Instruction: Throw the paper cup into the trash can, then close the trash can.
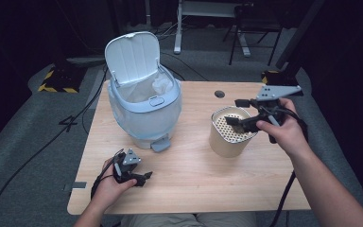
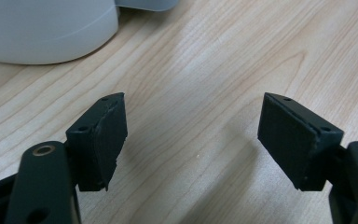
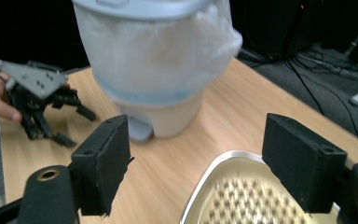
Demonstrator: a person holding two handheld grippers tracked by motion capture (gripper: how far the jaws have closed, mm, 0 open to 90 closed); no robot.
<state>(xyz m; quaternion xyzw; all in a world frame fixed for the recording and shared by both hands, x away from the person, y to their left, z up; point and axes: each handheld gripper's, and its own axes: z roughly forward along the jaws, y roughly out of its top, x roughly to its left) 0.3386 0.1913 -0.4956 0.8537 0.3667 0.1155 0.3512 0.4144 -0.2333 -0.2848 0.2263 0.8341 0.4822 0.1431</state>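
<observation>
Hovering over the perforated cylinder's rim near the table's right side, the right gripper stands open, gripping nothing. The left gripper rests open near the front edge, bare wood between it and the bin.

A pale blue plastic pedal bin stands on the far left part of the light wooden table. Its lid is raised, a thin white liner is folded over its rim, and its pedal faces the near side. A round cable hole sits near the table's far edge. A black cable runs across the grey carpet on the left.
</observation>
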